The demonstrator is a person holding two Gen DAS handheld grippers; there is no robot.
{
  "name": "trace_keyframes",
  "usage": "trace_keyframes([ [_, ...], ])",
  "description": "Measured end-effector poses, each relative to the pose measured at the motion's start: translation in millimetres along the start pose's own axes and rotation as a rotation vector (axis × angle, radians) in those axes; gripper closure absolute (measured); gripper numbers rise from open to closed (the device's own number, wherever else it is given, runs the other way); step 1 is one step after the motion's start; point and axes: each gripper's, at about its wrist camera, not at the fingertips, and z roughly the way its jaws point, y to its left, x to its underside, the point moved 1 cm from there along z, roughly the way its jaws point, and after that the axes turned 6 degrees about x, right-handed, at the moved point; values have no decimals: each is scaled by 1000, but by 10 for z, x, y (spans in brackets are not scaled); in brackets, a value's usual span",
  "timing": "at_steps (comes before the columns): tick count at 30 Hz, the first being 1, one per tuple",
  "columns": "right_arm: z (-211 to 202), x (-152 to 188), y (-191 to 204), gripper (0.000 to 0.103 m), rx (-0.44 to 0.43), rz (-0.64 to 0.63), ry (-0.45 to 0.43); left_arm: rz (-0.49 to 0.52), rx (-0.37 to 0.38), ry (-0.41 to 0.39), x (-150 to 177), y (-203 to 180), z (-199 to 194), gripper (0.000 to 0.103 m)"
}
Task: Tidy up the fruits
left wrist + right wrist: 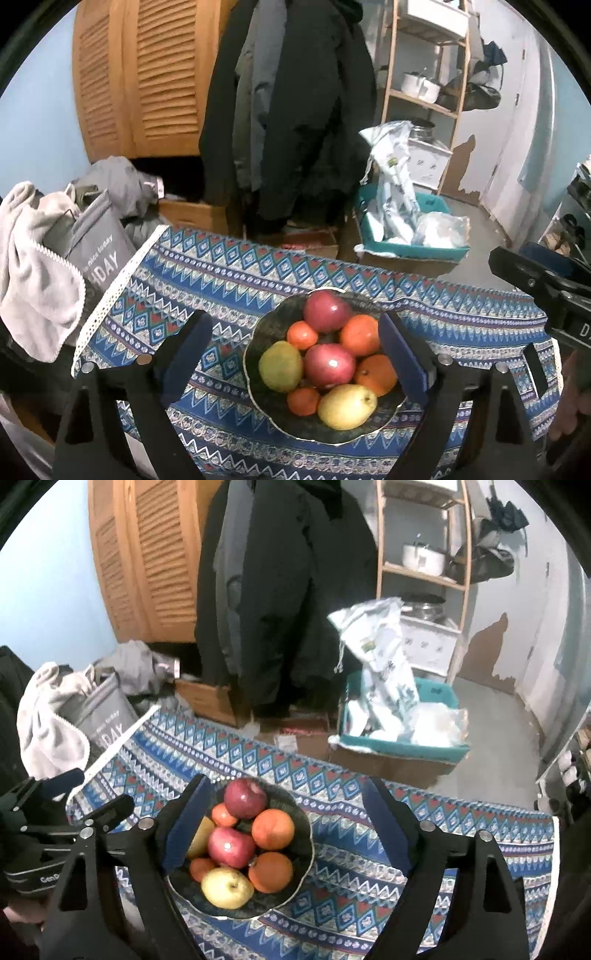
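A dark bowl [266,328] sits on the counter, which is covered by a blue patterned cloth [229,273]. The bowl holds all the fruit: two red apples, one at the far side [327,312] and one in the middle [329,365], two yellow pears, one on the left [280,366] and one at the near edge [347,406], and several oranges [360,335] packed between them. The left tongs [295,354] hang released above the bowl, jaws spread wide with nothing between them. The right tongs [284,827] are likewise released, the bowl [303,827] lying toward their left finger. Behind the counter, on the floor, stands a teal bin [413,247] with bags.
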Motion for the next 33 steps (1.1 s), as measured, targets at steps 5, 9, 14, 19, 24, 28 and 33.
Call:
trace_keyframes([
  [5,-210,-15,-91,15,14,13,-35,12,23,-31,-48,-131,-111,1],
  [9,-339,-3,-200,15,30,37,-58,20,47,-43,-91,-228,-195,1],
  [14,-481,54,-350,15,49,66,-72,43,76,-75,-127,-373,-353,1],
  [19,-614,88,-488,15,70,88,-90,85,96,-96,-129,-527,-436,1],
  [24,-741,94,-565,15,100,98,-117,125,106,-107,-122,-658,-474,1],
  [28,-791,96,-613,15,103,105,-127,137,110,-117,-124,-726,-509,1],
  [33,-806,113,-648,15,106,110,-126,121,125,-118,-149,-748,-536,1],
])
